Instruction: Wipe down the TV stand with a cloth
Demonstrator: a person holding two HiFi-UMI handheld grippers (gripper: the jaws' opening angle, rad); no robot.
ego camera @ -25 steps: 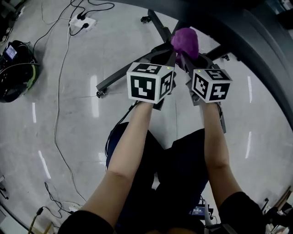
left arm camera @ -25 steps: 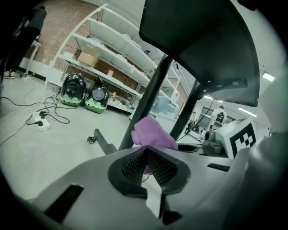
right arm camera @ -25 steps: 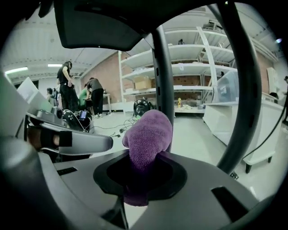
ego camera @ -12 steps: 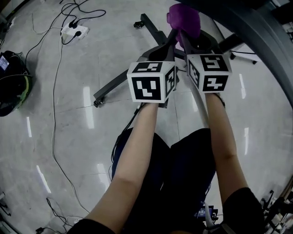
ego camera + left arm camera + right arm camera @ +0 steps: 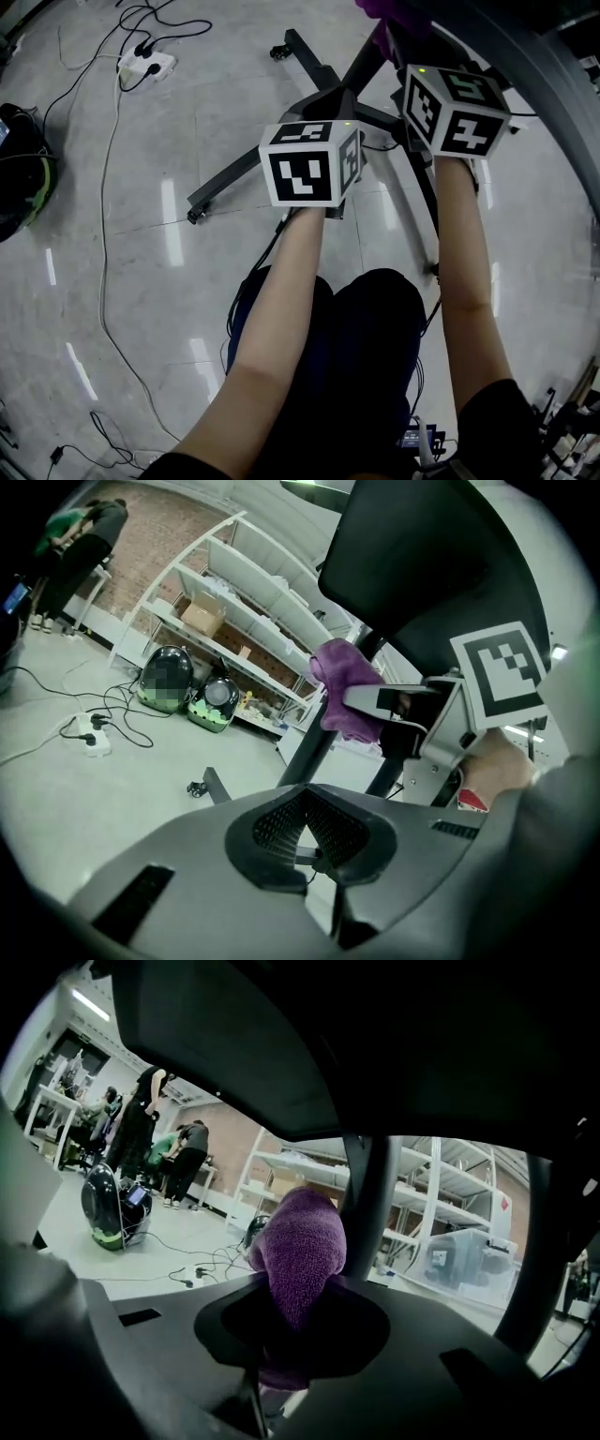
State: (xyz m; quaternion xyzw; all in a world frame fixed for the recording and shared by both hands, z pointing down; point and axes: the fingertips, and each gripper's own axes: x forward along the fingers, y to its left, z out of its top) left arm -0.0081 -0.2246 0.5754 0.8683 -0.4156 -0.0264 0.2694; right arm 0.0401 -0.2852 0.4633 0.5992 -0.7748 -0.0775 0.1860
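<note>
Fingers [image 5: 347,1340] of your right gripper [image 5: 293,1330] pinch the purple cloth [image 5: 298,1241] just beside the black pole of the TV stand [image 5: 370,1194], far right, while your left gripper [image 5: 305,841] sits pressed together, empty, nearer left.

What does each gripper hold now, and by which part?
The right gripper holds the purple cloth by one end; the left gripper holds nothing.

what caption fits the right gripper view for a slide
Right gripper shut on a purple cloth, held beside the TV stand's dark post.
</note>
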